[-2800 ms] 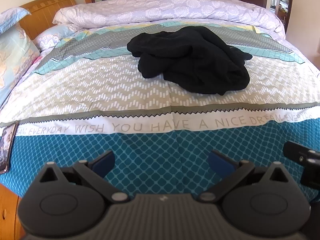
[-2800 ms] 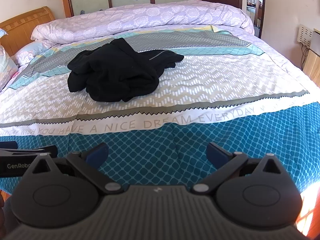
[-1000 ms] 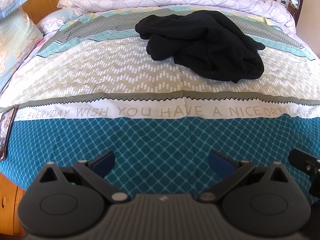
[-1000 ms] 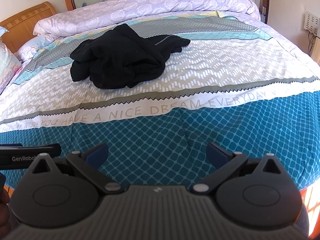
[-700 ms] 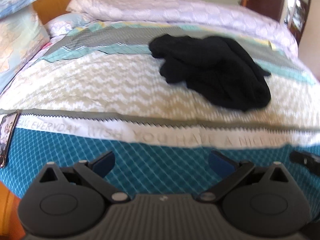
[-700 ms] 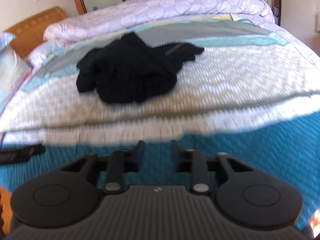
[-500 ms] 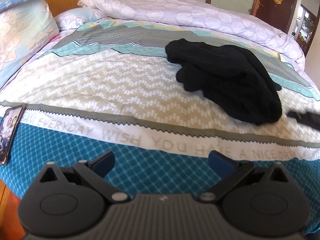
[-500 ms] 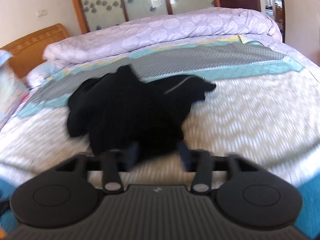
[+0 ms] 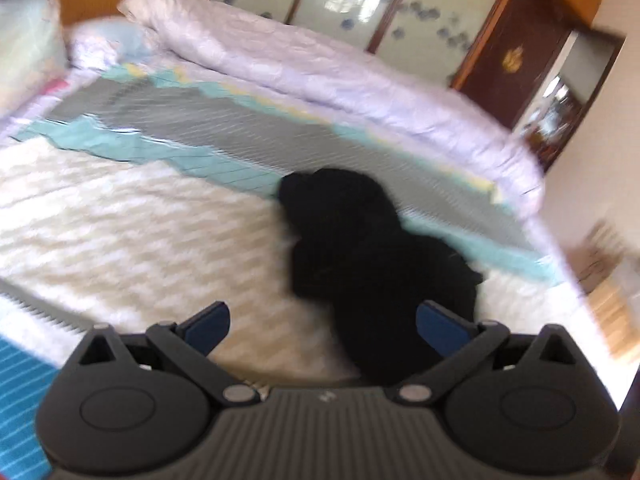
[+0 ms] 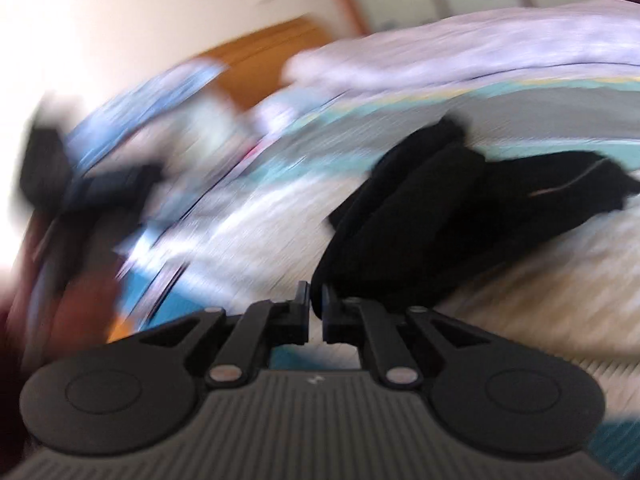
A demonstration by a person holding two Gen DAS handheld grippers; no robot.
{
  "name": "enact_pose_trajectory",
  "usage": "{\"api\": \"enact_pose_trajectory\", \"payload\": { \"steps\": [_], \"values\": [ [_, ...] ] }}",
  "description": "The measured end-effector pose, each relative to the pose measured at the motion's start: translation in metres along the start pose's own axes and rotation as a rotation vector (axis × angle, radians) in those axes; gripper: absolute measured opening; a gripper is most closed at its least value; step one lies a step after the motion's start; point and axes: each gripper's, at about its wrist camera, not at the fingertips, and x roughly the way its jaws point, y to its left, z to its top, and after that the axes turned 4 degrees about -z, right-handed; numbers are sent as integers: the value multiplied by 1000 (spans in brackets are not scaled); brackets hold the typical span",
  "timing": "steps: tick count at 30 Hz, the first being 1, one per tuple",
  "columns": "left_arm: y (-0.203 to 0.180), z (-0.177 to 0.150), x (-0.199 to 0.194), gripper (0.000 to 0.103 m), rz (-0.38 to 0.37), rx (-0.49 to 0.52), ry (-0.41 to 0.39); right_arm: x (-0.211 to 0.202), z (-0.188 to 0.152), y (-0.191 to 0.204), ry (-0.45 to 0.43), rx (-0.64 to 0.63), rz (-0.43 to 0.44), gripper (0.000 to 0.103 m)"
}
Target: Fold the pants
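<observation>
**Pants in a heap, nothing folded yet**

Black pants [image 9: 376, 256] lying bunched in a dark pile on the bedspread [image 9: 120, 216], on the pale zigzag band just short of the grey and teal stripes, with the rolled lilac quilt [image 9: 320, 76] well beyond. No flat legs, no straight waistband, no crease anywhere: a crumpled lump, plainly unfolded. A thin pale line, maybe a seam or zip, showing on the far lobe of the pile in the right wrist view.

Left tongs [image 9: 322, 326] spread wide, blue pads clear of any cloth, hanging over the near edge of the pants with the pile running up between the fingers in the view. Right tongs [image 10: 316, 312] pinched almost shut, a thin slit between the jaws, right at the near lip of the pants [image 10: 440, 220]; too blurred to tell whether any cloth is caught there. Both pictures smeared with motion.

By the look of it, the very start: still to come are shaking out, laying flat, matching leg to leg, then folding over.
</observation>
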Motion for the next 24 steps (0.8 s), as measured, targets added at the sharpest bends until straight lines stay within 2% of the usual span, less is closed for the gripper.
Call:
{"api": "enact_pose_trajectory", "payload": {
  "steps": [2,4,7,9,10,12,13,14,16,18,20,23,24],
  "values": [
    [-10,5,13,103,-27,19,27,-1,-34,28,91,-75,91,2],
    [-27,-1,32,100,-2,99,81,-3,-58,46,146,-85,156,2],
    [-45,-22,68,85,87,192,168,-11,-65,51,129,-72,143,5],
    [-46,-31,85,71,135,216,202,-19,-59,36,72,12,58,13],
    [-48,-33,94,57,160,224,214,-26,-55,22,44,72,-7,17],
    [-49,-31,103,43,164,212,219,-34,-48,-16,-2,208,-139,32],
    [-47,-27,102,28,155,205,212,-39,-45,-38,-30,289,-210,37],
    [-50,-26,104,13,160,216,204,-42,-41,-61,-60,369,-276,47],
    [-49,-20,106,11,180,215,187,-43,-33,-105,-103,519,-379,51],
    [-34,-12,91,10,182,156,137,-38,-23,-142,-116,640,-434,51],
    [-10,-8,61,9,191,70,66,-20,-12,-165,-127,701,-444,51],
    [44,-23,1,9,227,-107,-21,5,1,-177,-83,728,-431,51],
    [66,-35,-17,9,241,-186,-34,10,3,-177,-84,716,-429,46]
  ]
}}
